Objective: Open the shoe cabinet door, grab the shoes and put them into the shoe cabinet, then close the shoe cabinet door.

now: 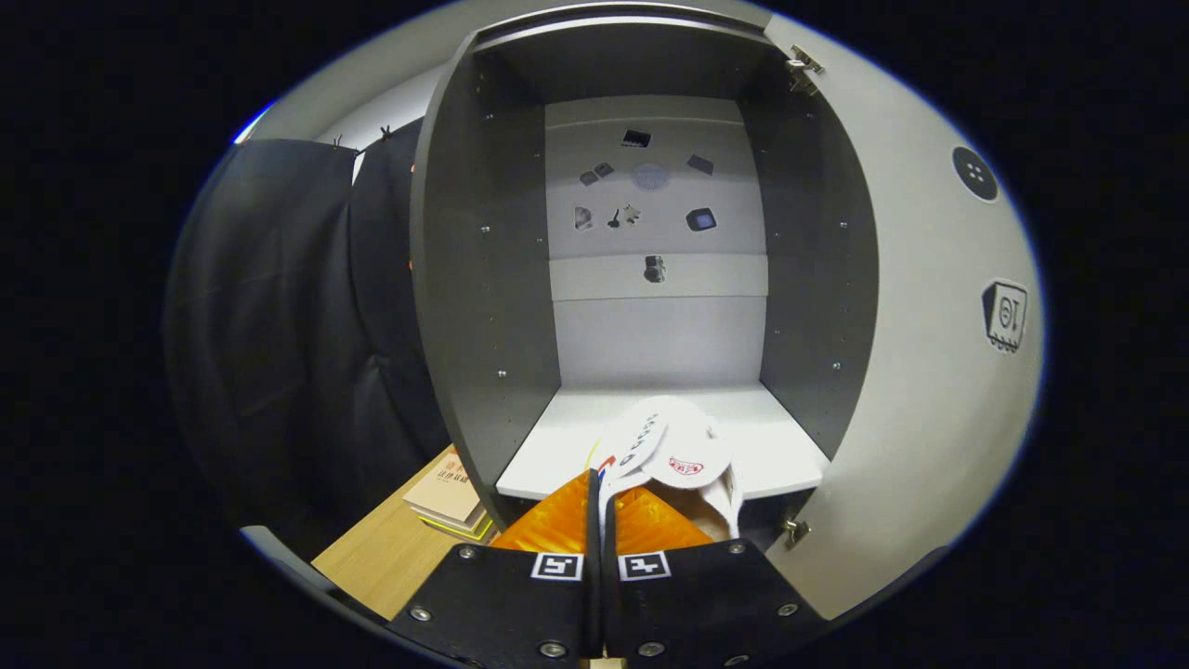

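Observation:
The shoe cabinet stands open right ahead, with dark side walls, a pale back panel and a white bottom shelf. Its door is swung wide to the right, hinges showing on its inner edge. A white shoe with small red and blue marks hangs just ahead of my fingers, its front over the front edge of the shelf. My gripper is shut on the shoe's edge, a thin strip of it pinched between the two fingers.
A wooden surface lies low to the left of the cabinet, with a small stack of books against the cabinet's left wall. Black cloth hangs to the left. Small stickers dot the cabinet's back panel and the door.

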